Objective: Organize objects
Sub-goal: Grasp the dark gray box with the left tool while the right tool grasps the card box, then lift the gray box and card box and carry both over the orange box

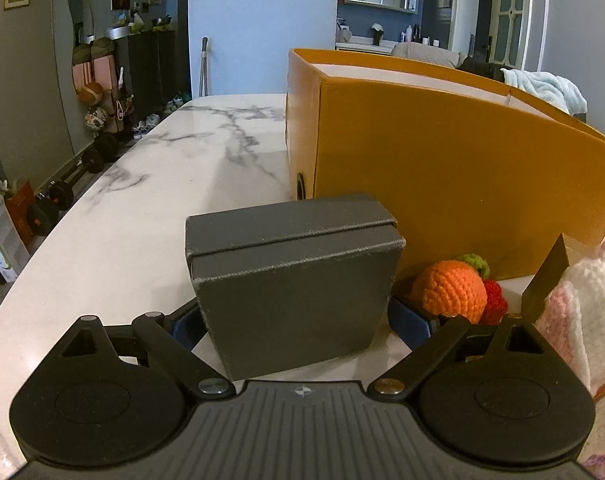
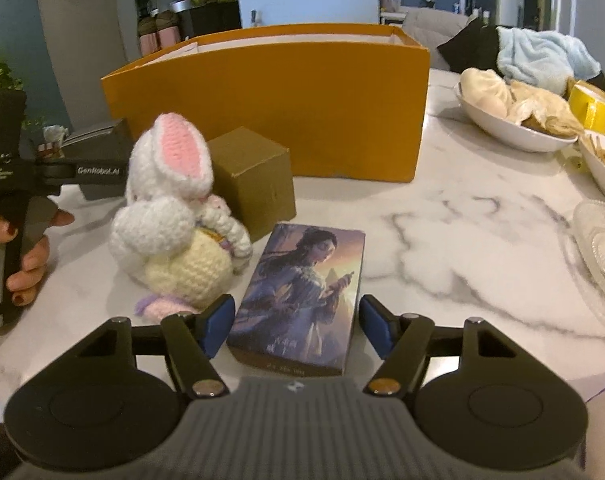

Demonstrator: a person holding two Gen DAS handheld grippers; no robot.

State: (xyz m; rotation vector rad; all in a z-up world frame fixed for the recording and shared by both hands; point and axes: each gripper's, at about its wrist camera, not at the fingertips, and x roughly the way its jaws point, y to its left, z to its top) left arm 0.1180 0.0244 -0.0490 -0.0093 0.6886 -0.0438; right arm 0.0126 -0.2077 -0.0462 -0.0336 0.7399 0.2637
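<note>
grey box (image 1: 294, 292) clamped in left gripper (image 1: 298, 320), beside orange bin (image 1: 442, 184) | picture box (image 2: 298, 296) flat on marble tabletop (image 2: 462, 220), between right gripper (image 2: 298, 330) fingers (image 2: 216, 324) (left pad touching, right gap) | room: blue walls, dumbbells on floor

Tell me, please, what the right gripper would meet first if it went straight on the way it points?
Probably the picture box lying between the right gripper's fingers; the orange box stands well beyond it.

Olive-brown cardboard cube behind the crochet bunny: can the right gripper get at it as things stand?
Probably not directly: the illustrated card box lies between the right gripper's fingers, blocking the path to the olive-brown cardboard cube.
</note>
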